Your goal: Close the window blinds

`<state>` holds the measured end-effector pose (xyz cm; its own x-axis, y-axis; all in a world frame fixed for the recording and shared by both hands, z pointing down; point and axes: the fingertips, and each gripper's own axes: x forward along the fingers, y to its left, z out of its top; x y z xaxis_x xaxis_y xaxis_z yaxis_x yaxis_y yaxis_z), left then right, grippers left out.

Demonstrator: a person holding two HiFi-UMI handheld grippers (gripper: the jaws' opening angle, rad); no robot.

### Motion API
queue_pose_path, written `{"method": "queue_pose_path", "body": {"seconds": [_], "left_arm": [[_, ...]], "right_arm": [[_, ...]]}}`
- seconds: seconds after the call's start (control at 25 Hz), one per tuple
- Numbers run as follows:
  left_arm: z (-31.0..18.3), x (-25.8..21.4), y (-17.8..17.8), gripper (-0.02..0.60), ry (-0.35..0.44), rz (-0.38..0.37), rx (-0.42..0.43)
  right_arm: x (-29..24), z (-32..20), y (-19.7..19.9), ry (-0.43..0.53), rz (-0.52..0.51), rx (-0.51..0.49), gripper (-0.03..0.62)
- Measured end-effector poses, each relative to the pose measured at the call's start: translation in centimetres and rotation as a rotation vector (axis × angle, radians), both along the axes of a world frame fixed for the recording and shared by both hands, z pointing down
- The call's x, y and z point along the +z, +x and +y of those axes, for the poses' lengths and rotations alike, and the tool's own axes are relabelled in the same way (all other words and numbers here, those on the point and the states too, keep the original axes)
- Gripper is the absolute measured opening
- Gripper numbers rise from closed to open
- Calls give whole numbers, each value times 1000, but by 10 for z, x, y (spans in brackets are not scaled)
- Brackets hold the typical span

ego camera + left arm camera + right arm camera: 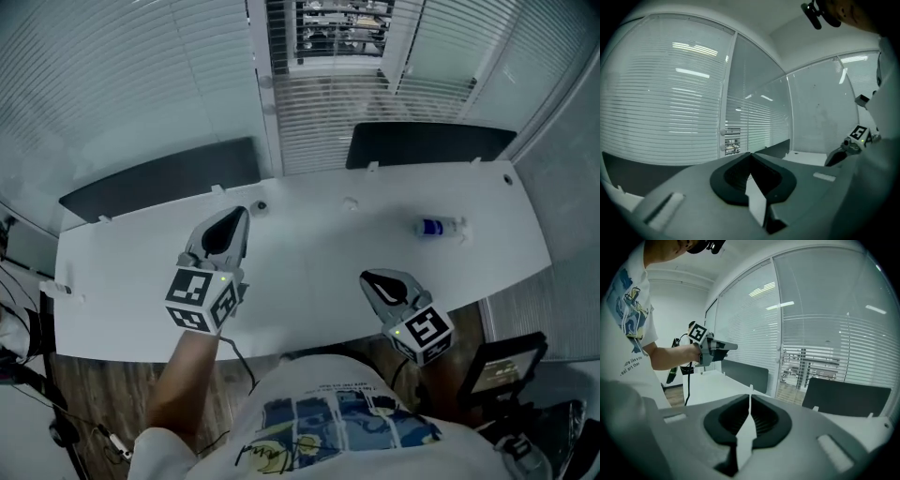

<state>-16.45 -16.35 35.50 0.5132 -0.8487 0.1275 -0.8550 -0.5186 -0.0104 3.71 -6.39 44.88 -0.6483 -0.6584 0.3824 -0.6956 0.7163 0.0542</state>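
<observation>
The window blinds hang behind the white desk; the middle section has a band of open slats with a room visible through it. The same blinds fill the left gripper view, and the blinds fill the right gripper view. My left gripper hovers over the desk's left half, pointing at the window, jaws shut with nothing between them. My right gripper is nearer the front edge, also shut and empty. Neither touches the blinds or any cord.
Two dark panels stand along the desk's far edge. A small blue-labelled bottle lies on the desk at the right. A black device sits below the desk's right front, and cables hang at the left.
</observation>
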Motion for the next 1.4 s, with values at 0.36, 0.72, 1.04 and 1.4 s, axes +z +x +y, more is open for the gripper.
{"method": "queue_pose_path", "body": {"seconds": [0.36,0.72,1.04,1.4], "left_arm": [[102,25,0,5,-12,-8,143],[153,42,1,5,-40,-18,213],[165,51,0,5,-60,-11,212],[203,60,-18,5,-72,-12,253]], "right_arm": [[-7,41,-33,32,25,11,12],[-7,67,-56,29,32,-11,12],[-2,78,-67,20,26,-48,12],[-6,119,-88,40,22,-13,12]]}}
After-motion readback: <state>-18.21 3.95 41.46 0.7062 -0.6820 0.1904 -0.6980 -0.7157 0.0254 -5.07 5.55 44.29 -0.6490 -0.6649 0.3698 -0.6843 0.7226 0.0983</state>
